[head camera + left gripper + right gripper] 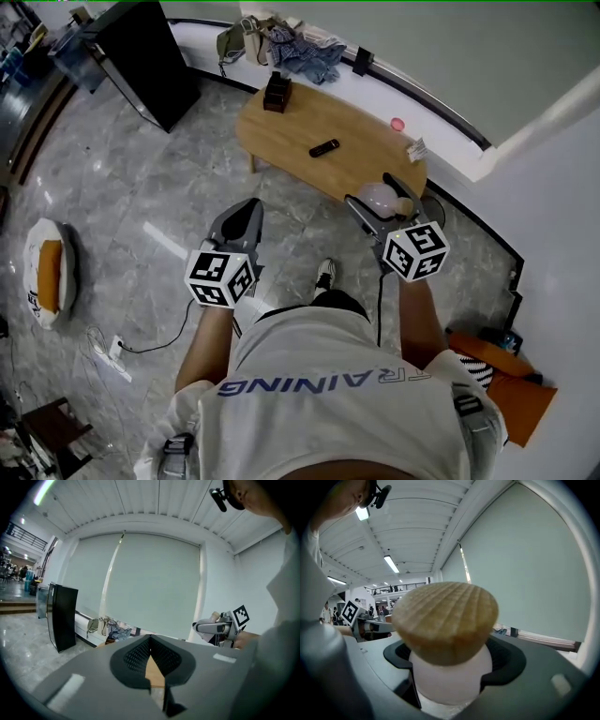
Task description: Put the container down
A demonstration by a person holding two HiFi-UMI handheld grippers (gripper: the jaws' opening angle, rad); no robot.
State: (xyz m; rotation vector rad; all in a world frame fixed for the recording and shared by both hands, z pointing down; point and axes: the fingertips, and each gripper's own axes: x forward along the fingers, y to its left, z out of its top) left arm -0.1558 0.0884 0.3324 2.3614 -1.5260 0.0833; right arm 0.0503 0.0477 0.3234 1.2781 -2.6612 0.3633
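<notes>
- The container [451, 670] was a pale, milky jar with a round tan lid [445, 618] that had fine ridges on top.
- It sat between the two jaws of your right tongs [378, 212], and the dark pads pressed on its pale sides, so those tongs stood wide and had hold of it.
- From your head, the container [375, 194] showed up in the air by the near right end of the bench [309, 117], not set down on it.
- Your left tongs [250, 206] were pinched together at the tips with nothing in them, and they hung over the floor [122, 187] in front of the bench.
- In the left gripper view, the left tongs [150, 639] met at a point, and a bit of the wooden bench showed through the small gap below.
- The bench was a long wooden one with round ends, and it stood by the white wall ledge.
- On it lay a black remote [324, 147] near the middle, a dark box [277, 92] at the far end, a small pink thing [397, 124] and a little packet [416, 148] near the right end.
- Some clothes [300, 52] lay in a heap on the ledge behind the bench.
- A tall black cabinet [141, 61] stood well apart to the left.
- On the grey floor to your left lay a round white cushion [47, 272] with an orange middle, and a power strip [111, 352] with a black cord.
</notes>
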